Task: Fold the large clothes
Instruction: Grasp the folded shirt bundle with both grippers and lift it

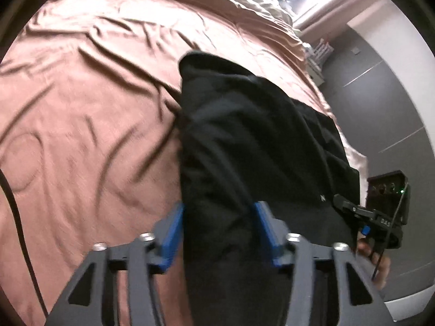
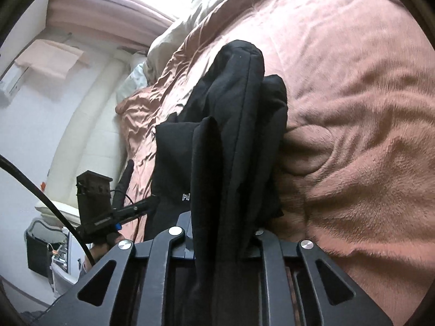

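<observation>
Pink-brown bedspread [image 2: 367,108] beneath black garment [image 2: 239,125]

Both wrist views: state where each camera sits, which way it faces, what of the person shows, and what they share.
Left wrist: sits on the left hand-held gripper, looks down along its blue fingers, black garment between them, onto the brown bedspread; the right hand shows.
Right wrist: sits on the right hand-held gripper, shut on the garment, facing up the bed; the left hand shows.
Shared: garment, bedspread, each other's gripper.
</observation>
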The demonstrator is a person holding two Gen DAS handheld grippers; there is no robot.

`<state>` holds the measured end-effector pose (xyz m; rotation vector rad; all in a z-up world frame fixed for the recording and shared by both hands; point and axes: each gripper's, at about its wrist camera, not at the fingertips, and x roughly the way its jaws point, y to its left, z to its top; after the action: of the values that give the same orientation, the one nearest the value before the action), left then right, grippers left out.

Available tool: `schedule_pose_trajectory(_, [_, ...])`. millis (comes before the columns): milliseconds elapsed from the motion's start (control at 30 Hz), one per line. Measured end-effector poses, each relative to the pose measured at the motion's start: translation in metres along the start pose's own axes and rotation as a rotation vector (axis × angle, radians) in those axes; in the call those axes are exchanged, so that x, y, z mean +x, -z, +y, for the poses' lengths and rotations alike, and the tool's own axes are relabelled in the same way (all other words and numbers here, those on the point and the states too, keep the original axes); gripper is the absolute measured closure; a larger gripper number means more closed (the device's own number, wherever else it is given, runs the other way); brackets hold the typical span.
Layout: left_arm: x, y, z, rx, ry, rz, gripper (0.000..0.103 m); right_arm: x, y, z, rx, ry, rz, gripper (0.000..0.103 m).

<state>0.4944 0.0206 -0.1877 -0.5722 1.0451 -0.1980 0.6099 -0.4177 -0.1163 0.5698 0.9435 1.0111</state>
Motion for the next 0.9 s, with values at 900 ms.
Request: schedule_pose_trajectory(900, [-0.107,0.014,-0.191,0.142,0.182,-0.177,0.082,-0.205,0.035,0.122,-0.247,0.111,-0.206,0.09])
